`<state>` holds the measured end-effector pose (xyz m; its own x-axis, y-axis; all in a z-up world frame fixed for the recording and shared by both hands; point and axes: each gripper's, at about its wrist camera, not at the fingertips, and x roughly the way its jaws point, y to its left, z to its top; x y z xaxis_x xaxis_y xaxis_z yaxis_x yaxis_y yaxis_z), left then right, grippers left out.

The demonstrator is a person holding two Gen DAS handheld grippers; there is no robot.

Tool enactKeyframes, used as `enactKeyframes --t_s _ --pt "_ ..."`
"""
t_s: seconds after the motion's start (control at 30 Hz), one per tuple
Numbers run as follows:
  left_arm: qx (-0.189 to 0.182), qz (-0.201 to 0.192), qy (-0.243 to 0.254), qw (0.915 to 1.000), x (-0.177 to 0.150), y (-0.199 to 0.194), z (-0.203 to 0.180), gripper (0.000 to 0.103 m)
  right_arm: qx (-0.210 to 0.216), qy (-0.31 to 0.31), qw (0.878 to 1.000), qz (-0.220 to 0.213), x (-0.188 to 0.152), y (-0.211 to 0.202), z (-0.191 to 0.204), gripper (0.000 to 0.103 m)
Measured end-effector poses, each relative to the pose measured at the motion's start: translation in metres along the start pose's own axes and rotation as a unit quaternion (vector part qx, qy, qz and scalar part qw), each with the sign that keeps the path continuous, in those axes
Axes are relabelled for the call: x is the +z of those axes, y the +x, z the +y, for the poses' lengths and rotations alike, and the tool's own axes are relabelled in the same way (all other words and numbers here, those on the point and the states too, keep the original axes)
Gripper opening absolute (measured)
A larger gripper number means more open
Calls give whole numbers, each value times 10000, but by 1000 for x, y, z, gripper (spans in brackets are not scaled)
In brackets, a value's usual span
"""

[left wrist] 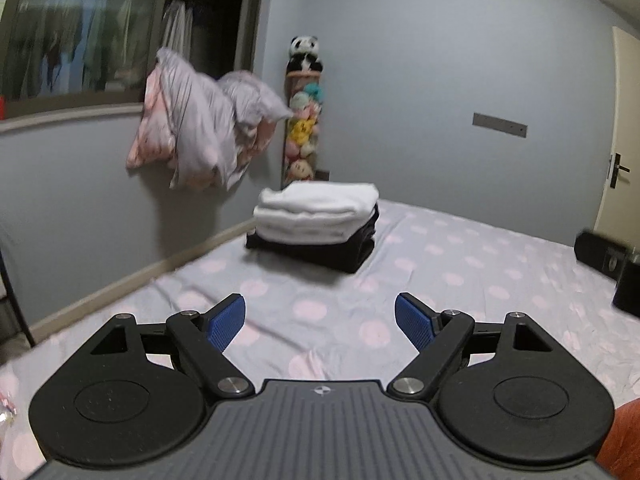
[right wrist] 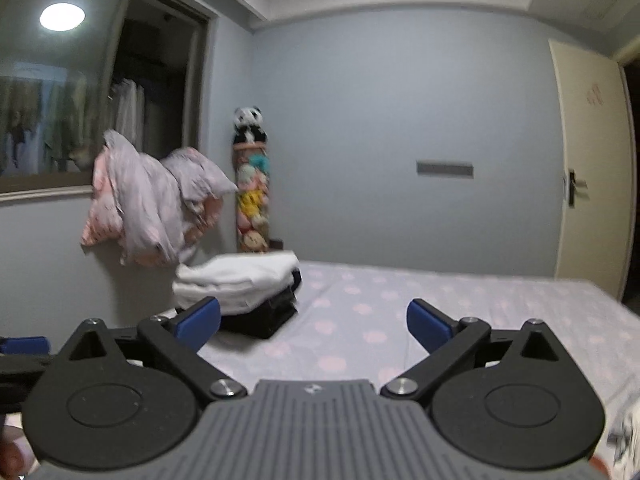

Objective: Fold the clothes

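Note:
A stack of folded clothes (left wrist: 316, 224), white pieces on top of black ones, sits on the bed near the far left corner; it also shows in the right wrist view (right wrist: 244, 292). My left gripper (left wrist: 320, 320) is open and empty, held above the bed sheet well short of the stack. My right gripper (right wrist: 314, 322) is open and empty, above the bed to the right of the stack. The right gripper's edge shows in the left wrist view (left wrist: 608, 264); a blue tip of the left gripper shows at the left edge of the right wrist view (right wrist: 24, 346).
The bed (left wrist: 460, 292) has a lilac sheet with pink dots. A crumpled duvet (left wrist: 196, 128) hangs at the window ledge on the left wall. A column of plush toys (left wrist: 304, 120) stands in the corner. A door (right wrist: 592, 168) is at the right.

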<state>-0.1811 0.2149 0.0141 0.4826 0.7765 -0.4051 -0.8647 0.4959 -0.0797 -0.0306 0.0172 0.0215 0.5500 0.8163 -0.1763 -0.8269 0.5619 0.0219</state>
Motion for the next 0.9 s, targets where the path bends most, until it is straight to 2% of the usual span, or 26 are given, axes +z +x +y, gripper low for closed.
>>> enactKeyframes --t_s 0.17,0.33,0.9 --pt "65 218 -46 9997 -23 0 1 97 -22 278 9980 570 -25 13 -3 101" --pt "57 346 -55 9994 -38 1 -5 97 -73 158 9965 819 -44 14 -1 101" --pt "-169 414 179 9988 -44 -5 -25 97 -15 -13 9970 777 -52 9 1 101"
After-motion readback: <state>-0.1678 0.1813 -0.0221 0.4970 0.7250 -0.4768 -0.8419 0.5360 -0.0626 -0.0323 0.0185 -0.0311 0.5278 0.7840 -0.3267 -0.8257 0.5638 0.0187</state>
